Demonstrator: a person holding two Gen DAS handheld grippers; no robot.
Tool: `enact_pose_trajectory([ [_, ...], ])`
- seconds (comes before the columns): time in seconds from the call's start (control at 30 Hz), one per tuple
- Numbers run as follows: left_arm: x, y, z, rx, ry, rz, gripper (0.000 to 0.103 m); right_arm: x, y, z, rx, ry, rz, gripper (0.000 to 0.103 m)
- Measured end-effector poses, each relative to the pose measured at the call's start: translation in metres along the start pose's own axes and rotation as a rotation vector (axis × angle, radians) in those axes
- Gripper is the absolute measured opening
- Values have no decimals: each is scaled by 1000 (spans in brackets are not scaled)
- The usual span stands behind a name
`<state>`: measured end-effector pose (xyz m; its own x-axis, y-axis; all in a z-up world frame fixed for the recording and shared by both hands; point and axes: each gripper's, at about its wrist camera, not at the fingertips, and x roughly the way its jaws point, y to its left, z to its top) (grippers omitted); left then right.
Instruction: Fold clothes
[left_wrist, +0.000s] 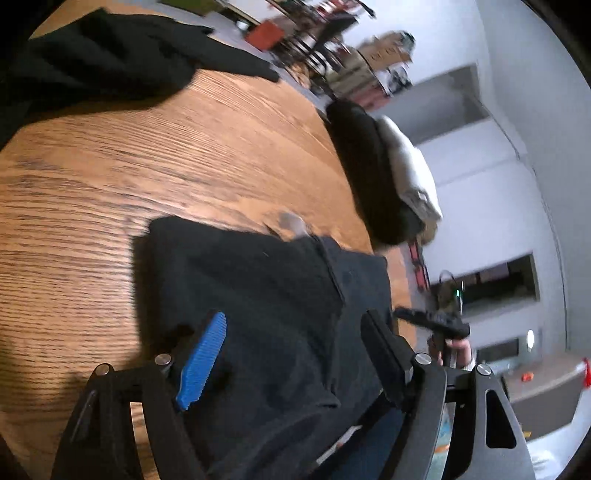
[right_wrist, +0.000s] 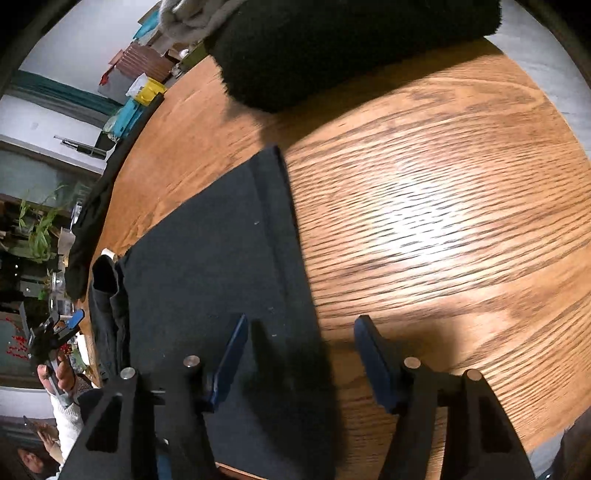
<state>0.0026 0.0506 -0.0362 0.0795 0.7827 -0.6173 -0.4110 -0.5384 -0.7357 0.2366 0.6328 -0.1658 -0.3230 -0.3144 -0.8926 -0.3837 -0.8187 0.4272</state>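
Two grippers frame the near edge of both views; the left gripper (left_wrist: 291, 354), low in the left wrist view, stands wide with nothing pinched, its blue pad (left_wrist: 202, 360) hovering over the dark garment (left_wrist: 266, 295); the right gripper (right_wrist: 299, 354), low in the right wrist view, also stands apart and grips nothing, straddling the garment's right edge (right_wrist: 295, 258) with one finger over cloth and the other over bare wood. The dark garment (right_wrist: 207, 266) lies flat in the lower centre of the wooden table (right_wrist: 424, 203), a neat rectangle with a stitched hem, so one fold looks done; it seems to want a further fold or stacking. Farther off, a stack of folded clothes (left_wrist: 373, 173), black below and grey on top, sits at the table's right edge in the left view; an unfolded black heap (left_wrist: 92, 59) fills the upper left, apparently still to do. No writing or label is legible.
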Motion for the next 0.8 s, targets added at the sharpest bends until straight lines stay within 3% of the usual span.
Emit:
enact_pose_trajectory([
  [0.07, 3, -8, -2, 28, 17, 1, 76, 5, 12, -2, -27, 6, 0, 64],
  [0.13, 1, -13, -5, 46, 25, 3, 76, 11, 27, -3, -61, 20, -50, 40],
  [0.17, 0, -15, -6, 49, 25, 4, 76, 14, 34, -3, -69, 34, -108, 13],
  [0.3, -8, -19, -10, 57, 14, 9, 76, 1, 69, -6, -132, 19, -205, 8],
  [0.43, -20, -19, -13, 53, -6, 2, 76, -27, 143, -12, -279, -28, -183, 8],
  [0.57, -25, -16, -12, 35, -12, -3, 76, -4, 232, -25, -459, 0, -135, 8],
  [0.63, -27, -15, -12, 28, -16, 2, 76, 28, 256, -32, -507, 73, -126, 19],
  [0.67, -28, -15, -13, 25, -19, 5, 76, 45, 263, -38, -501, 121, -114, 40],
  [0.7, -29, -14, -13, 23, -20, 8, 76, 58, 270, -42, -494, 162, -95, 47],
  [0.73, -31, -13, -14, 21, -21, 11, 76, 59, 273, -46, -483, 182, -55, 45],
  [0.77, -32, -12, -15, 20, -22, 14, 76, 52, 276, -49, -476, 180, 2, 48],
  [0.8, -34, -11, -16, 18, -23, 17, 76, 38, 276, -49, -467, 158, 52, 57],
])
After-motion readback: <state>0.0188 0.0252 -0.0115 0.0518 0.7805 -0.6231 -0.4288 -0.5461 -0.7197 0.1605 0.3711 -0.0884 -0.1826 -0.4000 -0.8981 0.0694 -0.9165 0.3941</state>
